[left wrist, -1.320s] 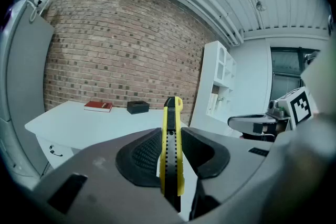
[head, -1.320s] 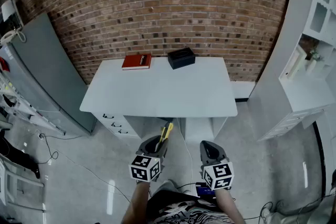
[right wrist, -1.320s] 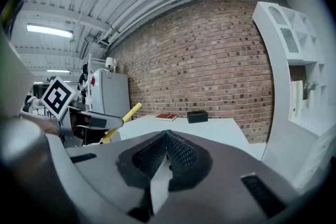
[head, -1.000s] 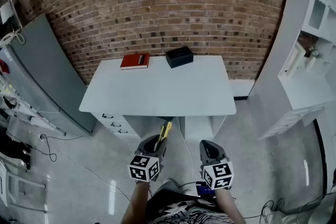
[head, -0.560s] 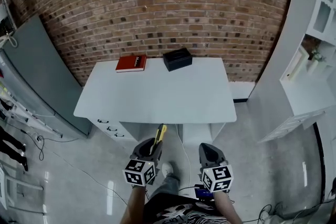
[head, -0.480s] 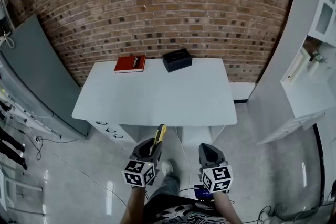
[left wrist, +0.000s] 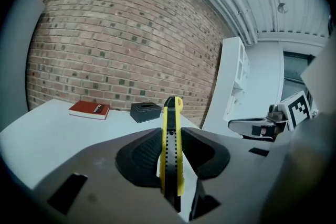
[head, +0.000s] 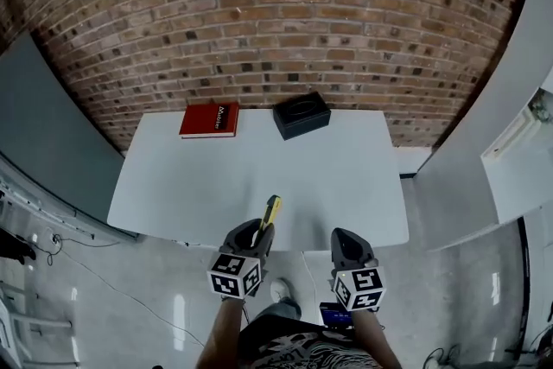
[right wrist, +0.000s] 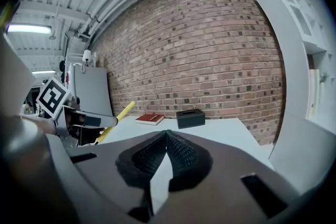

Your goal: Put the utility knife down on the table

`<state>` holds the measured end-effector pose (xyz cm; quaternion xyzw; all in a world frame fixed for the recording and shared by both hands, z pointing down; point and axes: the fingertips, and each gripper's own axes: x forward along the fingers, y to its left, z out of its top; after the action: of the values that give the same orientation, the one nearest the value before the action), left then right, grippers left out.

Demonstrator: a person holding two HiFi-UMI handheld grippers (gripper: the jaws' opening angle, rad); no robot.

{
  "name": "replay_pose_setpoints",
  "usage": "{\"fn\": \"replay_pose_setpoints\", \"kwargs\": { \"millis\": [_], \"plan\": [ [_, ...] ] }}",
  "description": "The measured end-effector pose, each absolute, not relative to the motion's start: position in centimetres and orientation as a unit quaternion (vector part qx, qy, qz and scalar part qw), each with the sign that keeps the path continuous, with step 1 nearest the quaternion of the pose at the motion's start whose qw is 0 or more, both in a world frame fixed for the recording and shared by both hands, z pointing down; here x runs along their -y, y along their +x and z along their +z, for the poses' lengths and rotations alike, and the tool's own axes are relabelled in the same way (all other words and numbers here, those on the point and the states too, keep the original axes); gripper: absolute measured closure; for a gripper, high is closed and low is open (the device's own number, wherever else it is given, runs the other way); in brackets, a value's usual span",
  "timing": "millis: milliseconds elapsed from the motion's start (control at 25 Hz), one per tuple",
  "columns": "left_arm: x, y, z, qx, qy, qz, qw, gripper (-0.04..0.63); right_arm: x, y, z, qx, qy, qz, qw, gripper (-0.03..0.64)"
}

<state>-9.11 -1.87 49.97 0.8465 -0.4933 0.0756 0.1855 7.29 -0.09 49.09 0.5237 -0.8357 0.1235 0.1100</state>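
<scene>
Over table [head: 346,177] edge, L tool [head: 258,232] grips utility knife [head: 270,211].

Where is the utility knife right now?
The utility knife is clamped in the left gripper, low centre-left in the head view, its tip above the table's near edge.

Yellow utility knife [head: 270,210] is held in left gripper [head: 257,231], tip pointed forward over the near edge of the white table [head: 173,186]. Right gripper [head: 344,239] is held level beside it, off the table. Red book [head: 209,120] and black box [head: 301,116] are seen near the far edge, by the brick wall [head: 276,13].
</scene>
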Motion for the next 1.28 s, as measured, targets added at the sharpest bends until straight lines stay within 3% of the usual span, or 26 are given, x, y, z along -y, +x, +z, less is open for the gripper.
{"fn": "replay_pose_setpoints", "kwargs": {
  "millis": [400,1280],
  "plan": [
    [11.8,-12.1,51.0,0.476,0.854,0.089,0.193,0.477,10.4,4.7,49.8,0.822,0.543,0.135,0.111,0.617],
    [15.5,-10.8,52.3,0.483,0.843,0.095,0.220,0.477,13.5,5.3,50.7,0.830,0.518,0.152,0.139,0.617]
  ]
}}
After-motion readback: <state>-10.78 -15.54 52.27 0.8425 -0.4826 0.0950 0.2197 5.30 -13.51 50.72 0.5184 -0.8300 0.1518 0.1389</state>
